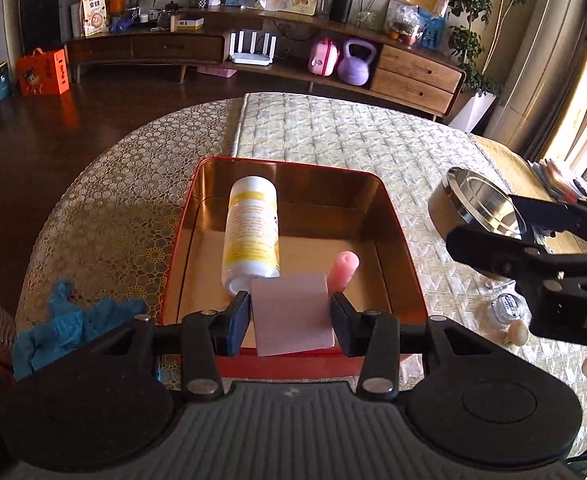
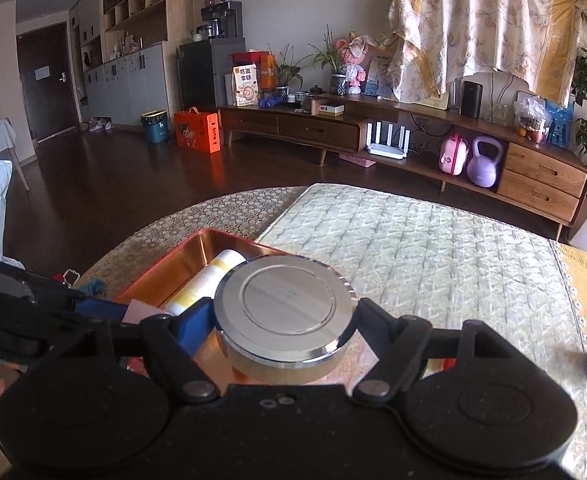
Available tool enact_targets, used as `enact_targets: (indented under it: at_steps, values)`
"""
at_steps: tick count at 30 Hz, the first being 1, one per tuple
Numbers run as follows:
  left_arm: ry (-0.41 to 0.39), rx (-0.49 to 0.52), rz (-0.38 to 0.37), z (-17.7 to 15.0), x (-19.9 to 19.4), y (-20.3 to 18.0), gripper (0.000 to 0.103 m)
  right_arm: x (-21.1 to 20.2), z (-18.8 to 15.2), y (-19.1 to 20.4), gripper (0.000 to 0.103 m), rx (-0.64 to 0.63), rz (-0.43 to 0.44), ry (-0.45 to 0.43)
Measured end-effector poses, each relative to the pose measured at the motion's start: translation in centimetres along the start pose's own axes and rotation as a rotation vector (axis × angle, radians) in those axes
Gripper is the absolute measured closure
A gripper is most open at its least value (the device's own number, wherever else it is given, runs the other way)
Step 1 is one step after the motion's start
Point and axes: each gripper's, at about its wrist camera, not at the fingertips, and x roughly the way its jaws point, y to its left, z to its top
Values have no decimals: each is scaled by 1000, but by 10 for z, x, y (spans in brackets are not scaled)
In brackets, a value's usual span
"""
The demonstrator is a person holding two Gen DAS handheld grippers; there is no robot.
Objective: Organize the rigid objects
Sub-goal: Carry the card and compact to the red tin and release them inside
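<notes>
**A:** Where are the edges, and how much room is there to move?

**B:** A red tin tray (image 1: pixel 393 216) with a gold inside sits on a quilted table cover (image 1: pixel 353 136). Its near rim lies just under the left gripper (image 1: pixel 290 316). Inside, a white and yellow bottle (image 1: pixel 251 228) lies on its side toward the left, and a pink cylinder (image 1: pixel 343 270) lies to its right. The tray's right half and far end are bare. A blue glove (image 1: pixel 65 320) lies left of the tray.

**A:** What do the tongs hold?

**B:** The left gripper is closed partway on a pink card (image 1: pixel 291 312), held over the tray's near edge. The right gripper (image 2: pixel 285 320) clamps a round metal tin (image 2: pixel 285 312) between its fingers, above the tray's right side (image 2: pixel 197 240).
</notes>
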Motion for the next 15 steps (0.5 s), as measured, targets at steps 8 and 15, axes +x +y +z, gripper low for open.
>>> enact_targets:
  at_steps: [8,15]
  values:
    - [46,-11,5,4,25,5,60,56,10,6,26,-27,-10,72]
    - [88,14,6,0,44,1,60,92,12,15,26,-61,-17,145]
